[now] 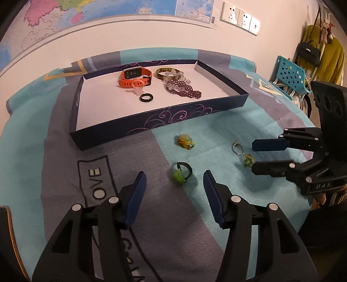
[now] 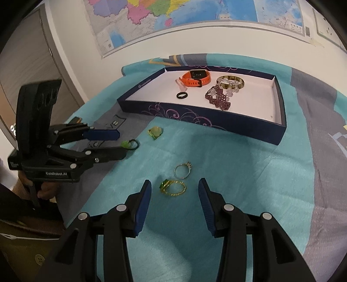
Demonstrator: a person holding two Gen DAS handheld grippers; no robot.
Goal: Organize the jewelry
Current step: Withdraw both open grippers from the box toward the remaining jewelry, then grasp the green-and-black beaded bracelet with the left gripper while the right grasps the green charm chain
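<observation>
A dark blue tray holds an orange watch, a black ring, a gold bangle and purple beads. On the cloth lie a black ring with a green stone, a yellow-green piece, a silver ring and a gold ring with a green stone. My left gripper is open around the black-green ring. My right gripper is open around the gold ring.
A teal and grey cloth covers the table. A map hangs on the wall. A blue perforated basket and hanging bags stand at the right. A door is at the left.
</observation>
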